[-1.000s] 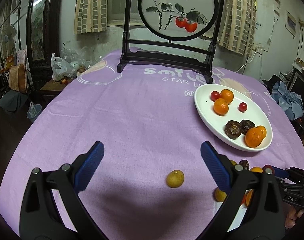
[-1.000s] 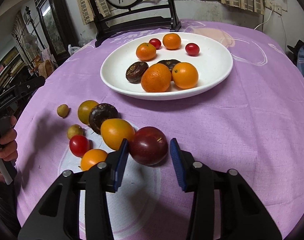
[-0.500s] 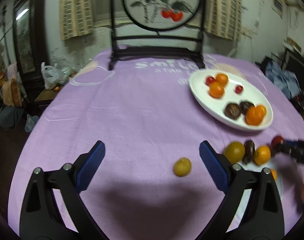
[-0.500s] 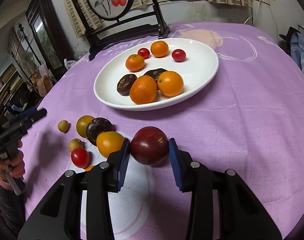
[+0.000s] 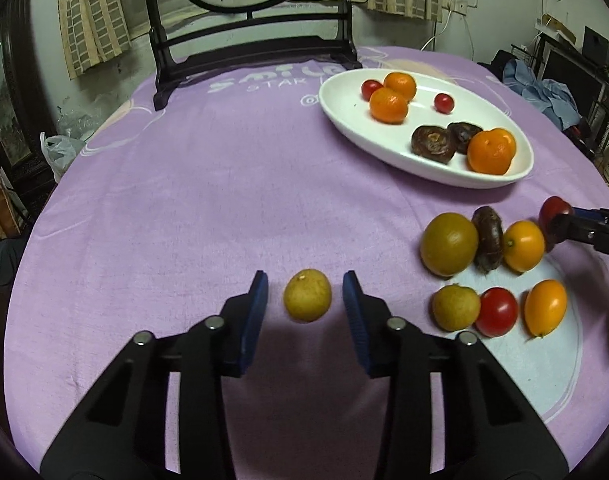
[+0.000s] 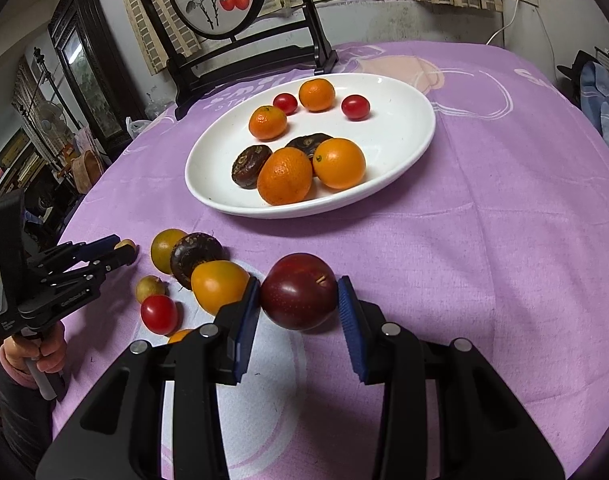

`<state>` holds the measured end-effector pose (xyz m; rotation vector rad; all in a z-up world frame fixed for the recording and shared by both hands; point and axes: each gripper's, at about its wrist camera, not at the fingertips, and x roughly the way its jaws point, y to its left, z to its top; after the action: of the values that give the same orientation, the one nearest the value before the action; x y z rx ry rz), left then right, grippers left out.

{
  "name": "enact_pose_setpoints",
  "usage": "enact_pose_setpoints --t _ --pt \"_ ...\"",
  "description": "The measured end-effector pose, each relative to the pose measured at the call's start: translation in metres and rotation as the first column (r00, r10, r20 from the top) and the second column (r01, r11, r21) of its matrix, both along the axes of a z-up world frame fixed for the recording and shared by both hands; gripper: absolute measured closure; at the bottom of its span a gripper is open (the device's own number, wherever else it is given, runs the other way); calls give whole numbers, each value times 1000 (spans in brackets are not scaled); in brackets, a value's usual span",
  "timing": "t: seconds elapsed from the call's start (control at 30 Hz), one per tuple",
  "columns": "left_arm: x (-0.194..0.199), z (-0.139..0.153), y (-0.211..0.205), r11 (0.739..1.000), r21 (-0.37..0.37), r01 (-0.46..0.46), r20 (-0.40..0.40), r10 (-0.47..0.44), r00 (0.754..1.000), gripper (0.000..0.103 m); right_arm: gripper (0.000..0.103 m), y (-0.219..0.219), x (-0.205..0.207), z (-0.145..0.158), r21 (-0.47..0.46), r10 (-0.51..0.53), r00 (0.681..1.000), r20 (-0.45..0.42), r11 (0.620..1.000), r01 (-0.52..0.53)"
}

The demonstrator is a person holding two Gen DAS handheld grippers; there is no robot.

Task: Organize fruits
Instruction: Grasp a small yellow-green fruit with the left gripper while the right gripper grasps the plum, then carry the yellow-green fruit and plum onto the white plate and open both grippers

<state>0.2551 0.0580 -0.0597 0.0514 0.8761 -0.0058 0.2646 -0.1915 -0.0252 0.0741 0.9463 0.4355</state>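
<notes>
My left gripper (image 5: 306,300) straddles a small yellow-green fruit (image 5: 307,295) on the purple cloth. Its jaws are closing, with a narrow gap still showing on each side of the fruit. My right gripper (image 6: 298,300) is shut on a dark red plum (image 6: 298,298), both blue pads against its sides. Beside the plum lie several loose fruits: an orange tomato (image 6: 218,286), a dark brown fruit (image 6: 194,256), a red cherry tomato (image 6: 158,314). A white oval plate (image 6: 404,128) further back holds oranges, cherry tomatoes and dark brown fruits.
A black-framed round painted screen (image 5: 256,40) stands at the table's far edge. In the right wrist view a person's hand (image 6: 36,356) holds the left gripper (image 6: 120,252) at the table's left rim. Furniture and bags crowd the room around the table.
My left gripper has dropped towards the small yellow-green fruit and its jaws have narrowed from wide apart to close around it. The right gripper keeps its hold on the plum.
</notes>
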Motion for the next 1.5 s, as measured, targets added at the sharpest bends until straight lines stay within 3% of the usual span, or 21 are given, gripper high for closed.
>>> enact_pose_setpoints --t 0.27,0.37,0.57,0.7,0.83,1.0,1.17,1.37,1.47,1.5 --pt "5 -7 0 1000 10 4 -27 -4 1000 70 64 -1 0 1 2 -6 1000 0 1000 6" --pt "6 -8 0 1000 4 13 -27 -12 1000 77 64 -1 0 1 0 -7 1000 0 1000 7" --pt "6 -8 -3 1000 19 20 -22 -19 1000 78 64 -2 -1 4 3 -11 1000 13 1000 11" --pt "2 4 -3 1000 0 4 25 -4 1000 78 64 -7 -3 15 27 -35 996 76 999 33" --pt "3 27 -8 997 -71 5 103 2 995 78 64 -13 3 28 93 -102 976 191 992 86" --pt "34 48 -27 989 -149 21 150 2 989 78 64 -18 31 33 110 -188 940 284 980 163" --pt "73 47 -51 984 -179 27 132 -3 991 78 64 -17 60 25 99 -193 942 273 980 172" --pt "110 34 -66 987 -158 8 75 4 997 78 63 -11 79 16 81 -170 953 249 985 154" --pt "116 29 -62 988 -150 -23 46 30 999 76 58 -10 86 13 87 -160 961 227 986 143" --pt "115 30 -61 989 -145 -28 48 35 998 60 56 -11 85 13 90 -159 963 219 986 143"
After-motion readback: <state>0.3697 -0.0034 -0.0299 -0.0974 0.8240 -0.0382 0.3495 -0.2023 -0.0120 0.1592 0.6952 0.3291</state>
